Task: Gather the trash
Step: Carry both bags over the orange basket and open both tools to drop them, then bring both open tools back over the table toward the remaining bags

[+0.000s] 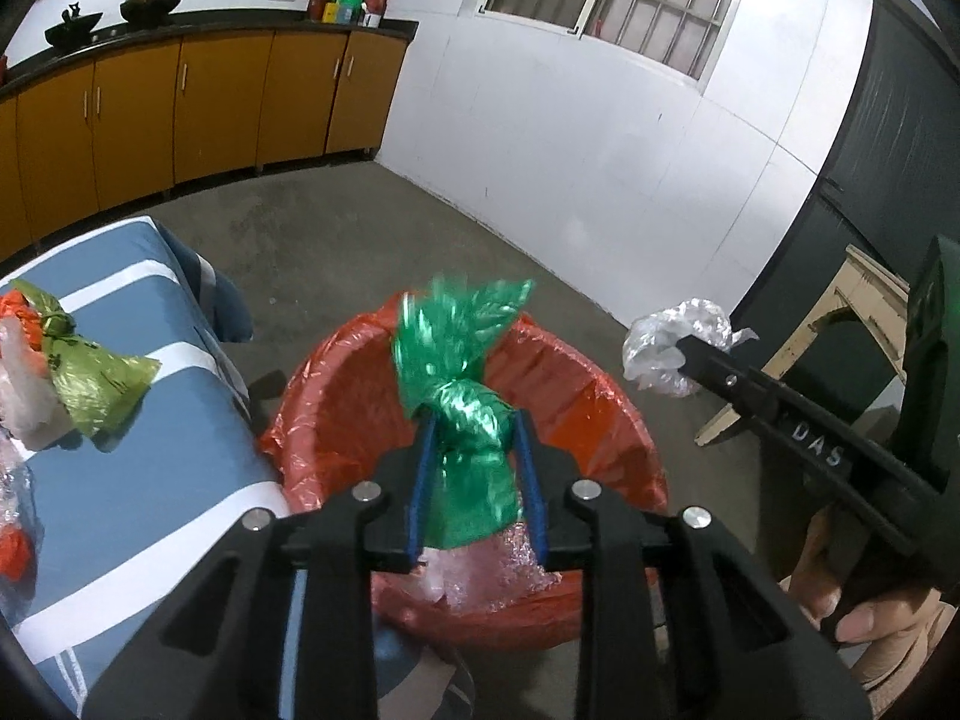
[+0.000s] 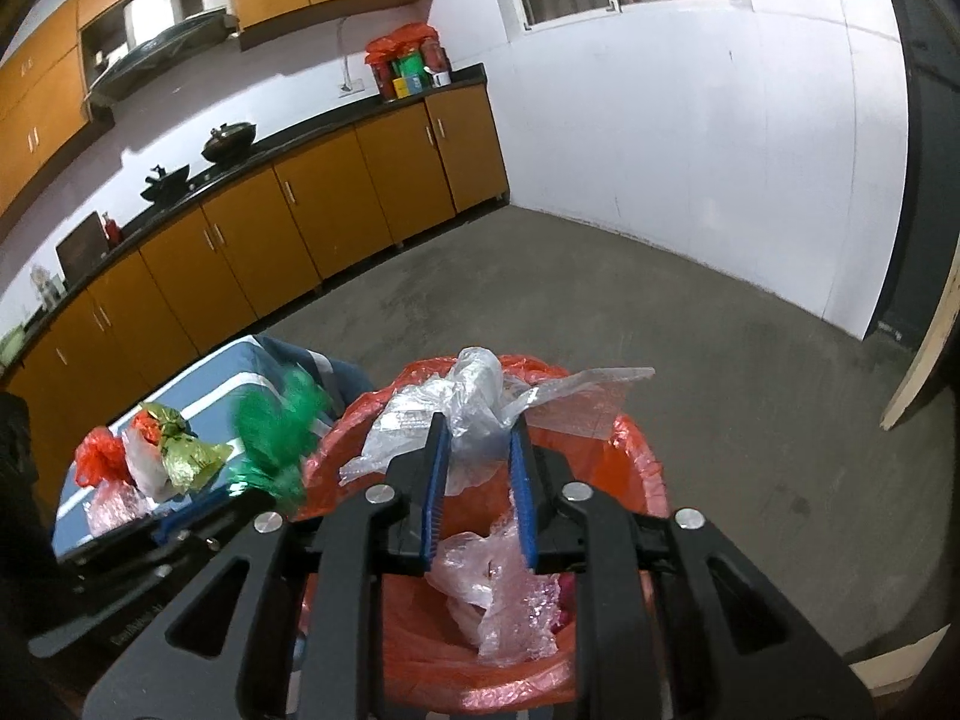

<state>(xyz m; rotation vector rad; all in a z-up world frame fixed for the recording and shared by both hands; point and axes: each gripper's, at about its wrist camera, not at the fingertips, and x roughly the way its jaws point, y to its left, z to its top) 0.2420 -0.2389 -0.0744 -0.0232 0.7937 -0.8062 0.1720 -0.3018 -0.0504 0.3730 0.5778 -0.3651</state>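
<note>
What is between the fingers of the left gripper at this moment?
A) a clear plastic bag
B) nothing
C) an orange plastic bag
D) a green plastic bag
D: in the left wrist view a knotted green plastic bag sits between the blue pads of the left gripper, above the bin with the orange liner.

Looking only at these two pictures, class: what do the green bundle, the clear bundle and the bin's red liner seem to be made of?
Green bundle: thin glossy plastic film, likely a knotted bag; it crinkles and glints.
Clear bundle: thin see-through plastic film, crumpled, with whitish highlights.
Red liner: shiny thin plastic sheet, wrinkled and draped over the bin's rim. What the bin beneath is made of cannot be told.
</note>
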